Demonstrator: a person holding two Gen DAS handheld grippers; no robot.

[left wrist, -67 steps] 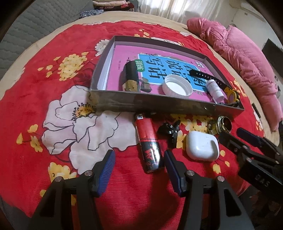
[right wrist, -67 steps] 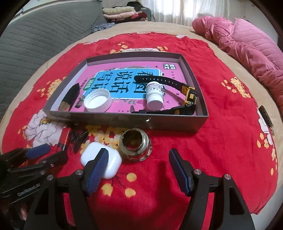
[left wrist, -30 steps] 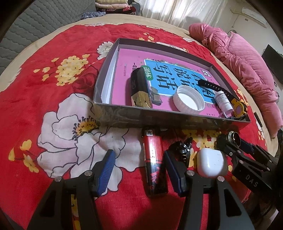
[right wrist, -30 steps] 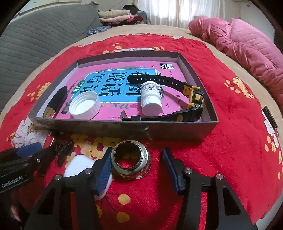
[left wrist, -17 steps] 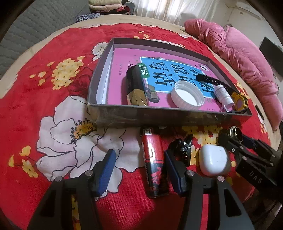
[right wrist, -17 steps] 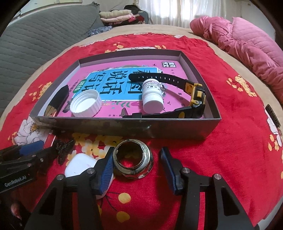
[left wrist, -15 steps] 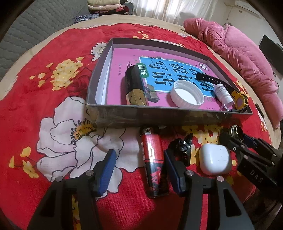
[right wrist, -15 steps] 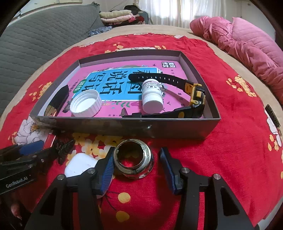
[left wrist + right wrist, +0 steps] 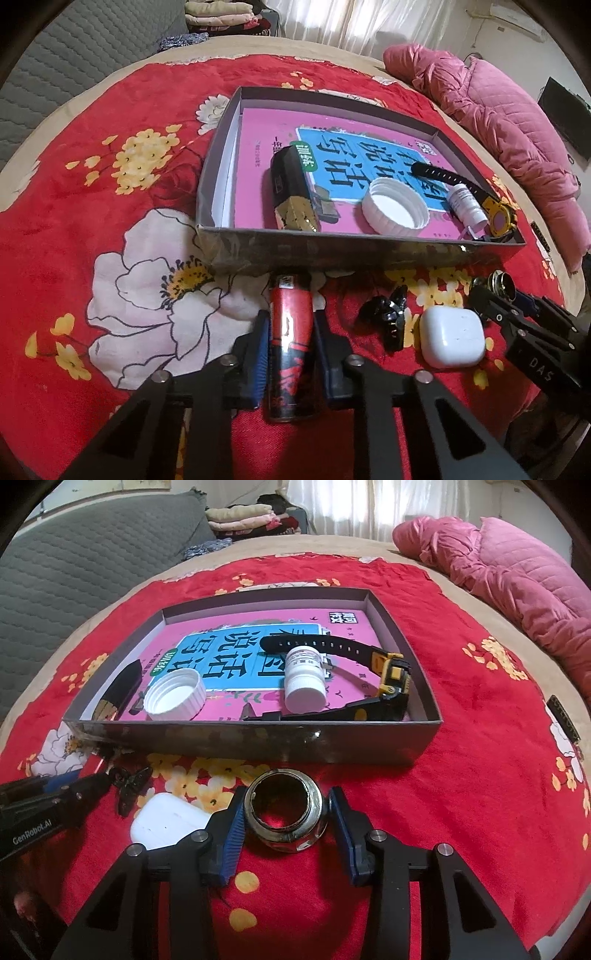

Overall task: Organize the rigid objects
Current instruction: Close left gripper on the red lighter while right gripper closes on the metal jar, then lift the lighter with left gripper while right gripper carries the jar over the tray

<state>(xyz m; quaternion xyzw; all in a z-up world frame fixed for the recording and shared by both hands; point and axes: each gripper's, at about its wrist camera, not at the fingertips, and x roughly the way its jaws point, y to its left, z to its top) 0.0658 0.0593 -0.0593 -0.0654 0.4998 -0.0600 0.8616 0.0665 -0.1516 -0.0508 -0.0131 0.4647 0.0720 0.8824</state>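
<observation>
Two grabs at once: my left gripper [image 9: 289, 354] jaws closing on the lighter [image 9: 290, 343]; my right gripper [image 9: 285, 825] narrow around the ring [image 9: 285, 811], perhaps touching, both bound for the box [image 9: 258, 738].

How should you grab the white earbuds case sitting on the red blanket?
Take the white earbuds case across its two flatter long sides, coming down from above. It lies flat on the red blanket with rounded, smooth corners, so a grip near the middle is less likely to slip. The black clip beside it leaves only a narrow gap, so come in carefully on that side.
</observation>
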